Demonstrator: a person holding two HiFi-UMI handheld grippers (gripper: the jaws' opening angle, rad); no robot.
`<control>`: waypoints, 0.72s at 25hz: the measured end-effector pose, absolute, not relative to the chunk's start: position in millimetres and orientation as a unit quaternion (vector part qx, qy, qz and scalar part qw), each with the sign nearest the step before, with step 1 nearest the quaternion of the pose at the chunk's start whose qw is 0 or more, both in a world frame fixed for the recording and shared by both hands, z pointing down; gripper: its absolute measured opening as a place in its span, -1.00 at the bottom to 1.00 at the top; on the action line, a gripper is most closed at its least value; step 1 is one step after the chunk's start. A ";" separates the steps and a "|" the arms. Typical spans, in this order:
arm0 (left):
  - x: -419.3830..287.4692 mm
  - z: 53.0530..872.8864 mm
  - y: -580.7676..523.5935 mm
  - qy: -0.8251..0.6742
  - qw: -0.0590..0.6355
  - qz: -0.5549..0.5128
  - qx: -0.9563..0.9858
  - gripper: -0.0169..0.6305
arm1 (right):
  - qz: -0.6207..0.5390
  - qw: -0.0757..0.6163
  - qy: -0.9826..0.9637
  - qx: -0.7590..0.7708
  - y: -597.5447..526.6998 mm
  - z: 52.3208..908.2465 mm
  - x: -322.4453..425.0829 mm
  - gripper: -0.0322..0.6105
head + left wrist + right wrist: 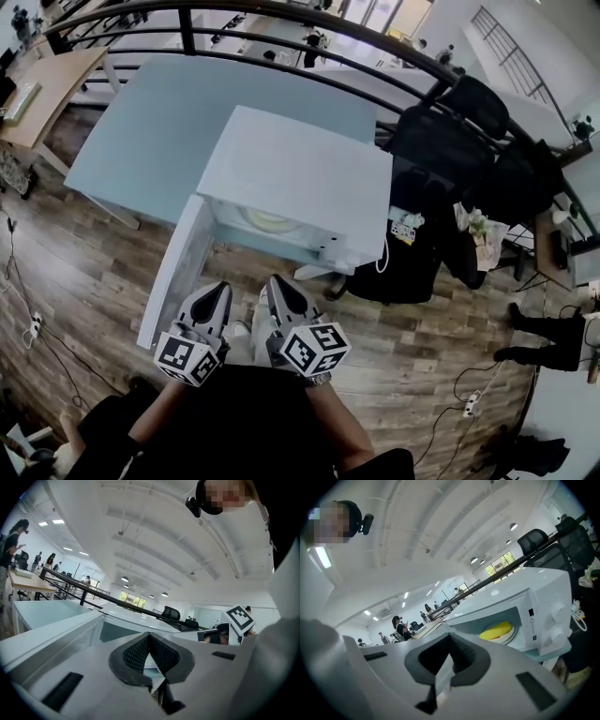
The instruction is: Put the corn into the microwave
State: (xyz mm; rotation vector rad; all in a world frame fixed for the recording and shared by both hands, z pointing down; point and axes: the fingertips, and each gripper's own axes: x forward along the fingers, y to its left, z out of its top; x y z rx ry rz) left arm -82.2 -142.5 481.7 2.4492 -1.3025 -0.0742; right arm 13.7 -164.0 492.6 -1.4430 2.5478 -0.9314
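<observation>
The white microwave [300, 173] stands on a pale blue table [159, 122] with its door [173, 281] swung open to the left. Inside, the yellow corn [497, 630] lies on the round plate [510, 637]; in the head view it shows only as a pale shape [267, 220] in the cavity. Both grippers hang close to my body, in front of the opening and apart from it. My left gripper [220, 291] faces the open door, and its jaws meet at the tip [149, 637] with nothing between them. My right gripper [274, 283] is shut and empty [450, 638], pointing toward the cavity.
Black office chairs [450, 131] crowd the microwave's right side. A dark railing [281, 56] runs behind the table. A wooden desk [47, 89] is at far left. Cables and a power strip [469, 405] lie on the wood floor. A person's legs [548, 337] stand at right.
</observation>
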 end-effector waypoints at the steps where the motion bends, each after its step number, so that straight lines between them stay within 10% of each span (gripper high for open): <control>1: -83.0 481.9 -140.7 -0.463 0.181 -0.027 0.868 -0.94 | -0.301 0.035 0.830 -0.468 -160.5 489.7 12.7 -0.88; 18: -100.5 461.3 -119.8 -0.477 0.154 -0.029 0.865 -0.94 | -0.255 0.052 0.843 -0.471 -121.8 444.0 11.8 -0.88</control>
